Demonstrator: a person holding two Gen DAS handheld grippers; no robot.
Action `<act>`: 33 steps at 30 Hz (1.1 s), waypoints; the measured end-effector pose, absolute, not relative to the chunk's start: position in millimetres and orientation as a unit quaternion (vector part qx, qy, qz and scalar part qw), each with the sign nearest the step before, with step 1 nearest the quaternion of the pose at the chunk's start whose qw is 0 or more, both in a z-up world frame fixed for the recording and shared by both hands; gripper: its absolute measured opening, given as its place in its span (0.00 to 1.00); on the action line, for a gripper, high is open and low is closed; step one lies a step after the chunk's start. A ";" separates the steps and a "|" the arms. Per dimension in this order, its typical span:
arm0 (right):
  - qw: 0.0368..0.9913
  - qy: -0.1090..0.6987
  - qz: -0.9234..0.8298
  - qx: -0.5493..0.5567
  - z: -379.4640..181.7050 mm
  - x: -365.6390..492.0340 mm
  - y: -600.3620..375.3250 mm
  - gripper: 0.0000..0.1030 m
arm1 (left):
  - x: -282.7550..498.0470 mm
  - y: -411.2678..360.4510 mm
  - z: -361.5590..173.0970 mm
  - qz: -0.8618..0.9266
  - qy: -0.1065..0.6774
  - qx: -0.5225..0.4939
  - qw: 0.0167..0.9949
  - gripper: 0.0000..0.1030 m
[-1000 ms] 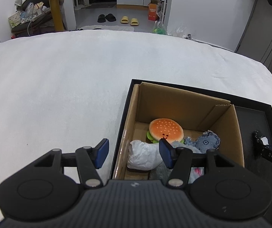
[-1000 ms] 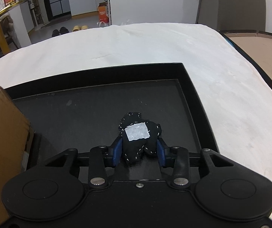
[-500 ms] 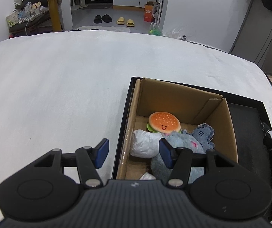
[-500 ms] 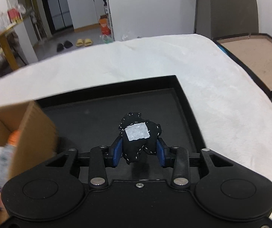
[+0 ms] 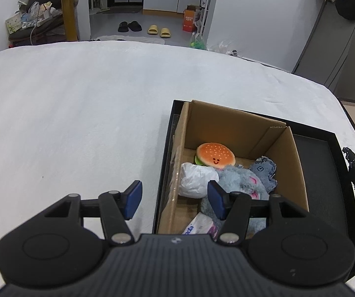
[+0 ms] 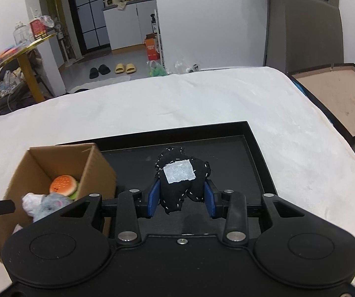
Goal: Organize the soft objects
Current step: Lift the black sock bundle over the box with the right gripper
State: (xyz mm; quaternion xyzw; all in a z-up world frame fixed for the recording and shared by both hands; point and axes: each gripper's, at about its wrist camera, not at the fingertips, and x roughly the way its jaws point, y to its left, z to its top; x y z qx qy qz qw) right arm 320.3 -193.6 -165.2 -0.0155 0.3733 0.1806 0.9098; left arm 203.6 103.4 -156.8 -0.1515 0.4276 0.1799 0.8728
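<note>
box (image 5: 229,133): showing matt brown corrugated cardboard | tray (image 6: 229,146): looking matt black, smooth | burger toy (image 5: 215,154): showing soft plush cloth | grey toy (image 5: 239,180): looking fuzzy, fleecy | black toy (image 6: 181,183): showing matt cloth, white stitching, pale patch | bag (image 5: 196,178): looking crinkled, thin white plastic | cover (image 5: 78,113): looking white, nappy cloth

Brown cardboard box (image 5: 236,133) sits in a black tray (image 6: 227,128) on white bedding (image 5: 78,113). Inside: an orange burger plush (image 5: 215,158) with pale dots and a smile, a grey-and-pink plush (image 5: 241,183), and blue denim (image 5: 264,170). Blue pads (image 6: 154,196) flank a black fabric toy (image 6: 181,185), white-stitched, with a white patch.
</note>
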 end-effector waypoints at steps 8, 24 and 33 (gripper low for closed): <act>0.911 0.361 0.199 -0.023 -148.4 299.3 -180.4 0.36 | 195.6 105.0 -158.9 0.168 0.426 -0.152 0.876 0.55; 0.902 0.341 0.258 -0.056 -123.1 269.9 -136.2 0.37 | 177.5 113.5 -172.0 0.129 0.433 -0.173 0.875 0.39; 0.886 0.349 0.295 -0.085 -125.4 253.7 -108.4 0.38 | 170.3 121.3 -177.0 0.109 0.431 -0.193 0.874 0.15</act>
